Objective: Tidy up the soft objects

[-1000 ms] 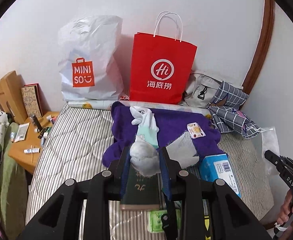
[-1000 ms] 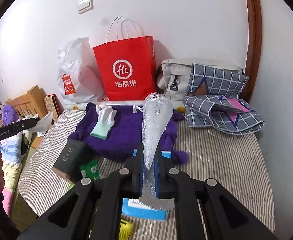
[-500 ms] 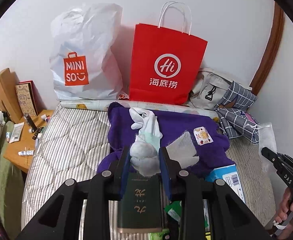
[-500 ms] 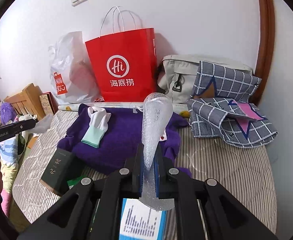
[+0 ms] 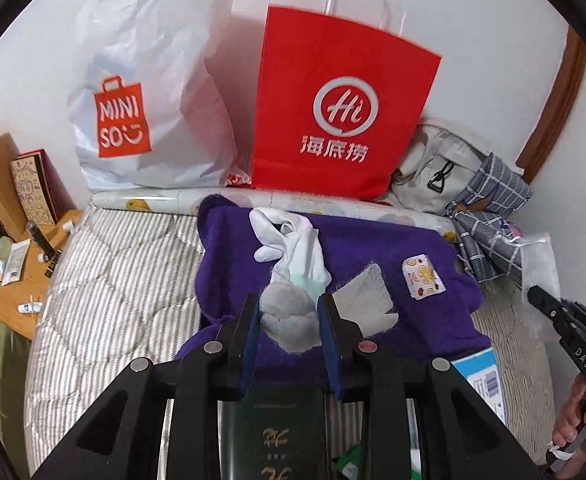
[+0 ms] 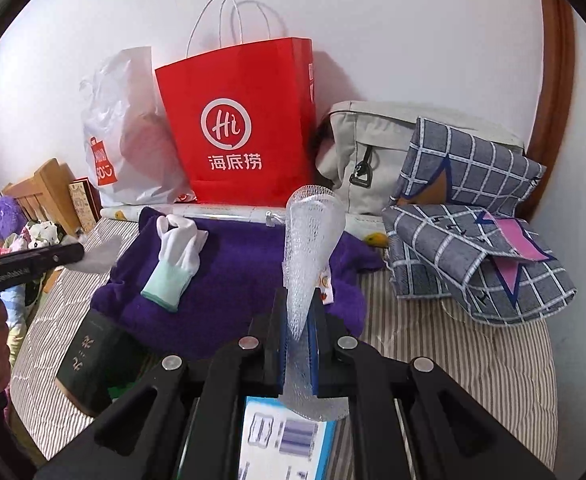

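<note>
Both hand-held grippers (image 5: 289, 316) (image 6: 296, 332) point steeply down, clamped.

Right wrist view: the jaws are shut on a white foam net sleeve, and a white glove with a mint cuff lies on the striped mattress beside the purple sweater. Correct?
Not quite. In the right wrist view the white glove lies on the purple sweater, not on the striped mattress. The rest holds: the right gripper has its jaws shut on the foam net sleeve.

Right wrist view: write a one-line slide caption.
Right gripper clamps a white foam net sleeve above a purple sweater on the striped mattress, facing a red paper bag.
</note>
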